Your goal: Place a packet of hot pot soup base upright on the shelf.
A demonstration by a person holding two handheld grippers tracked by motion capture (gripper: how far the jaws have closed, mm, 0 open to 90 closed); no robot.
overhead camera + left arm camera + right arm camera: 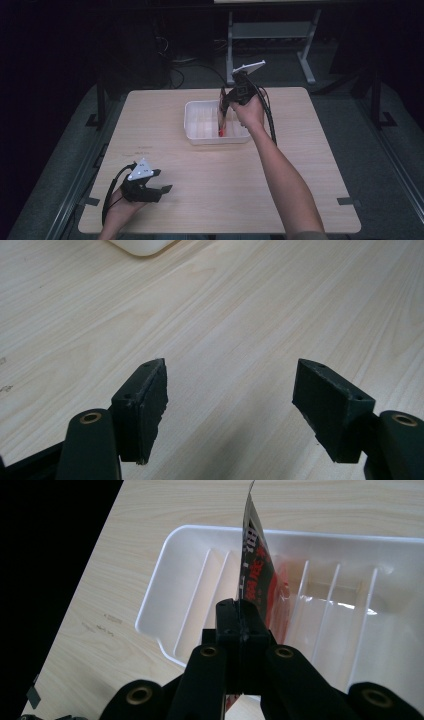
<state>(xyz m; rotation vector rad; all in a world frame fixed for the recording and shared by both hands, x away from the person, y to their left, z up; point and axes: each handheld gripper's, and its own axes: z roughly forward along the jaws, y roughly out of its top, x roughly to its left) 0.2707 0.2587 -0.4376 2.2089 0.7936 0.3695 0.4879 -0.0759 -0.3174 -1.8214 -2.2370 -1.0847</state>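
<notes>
Right tongs [241, 611] pinching red packet [260, 570] upright over white tray [170, 585], left tongs [230, 405] spread wide above bare surface [240, 315].

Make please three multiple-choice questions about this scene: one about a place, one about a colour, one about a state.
1. Where is the red packet?
A. flat on the table near the left tongs
B. held over the white tray
C. on the floor

2. What colour is the tray?
A. white
B. blue
C. black

3. How are the left tongs?
A. shut on a packet
B. shut on nothing
C. open, holding nothing

Answers:
1 B, the right tongs pinch it upright above the tray's dividers.
2 A, its rim and ribs look white in both views.
3 C, bare wooden table shows between the spread jaws.
</notes>
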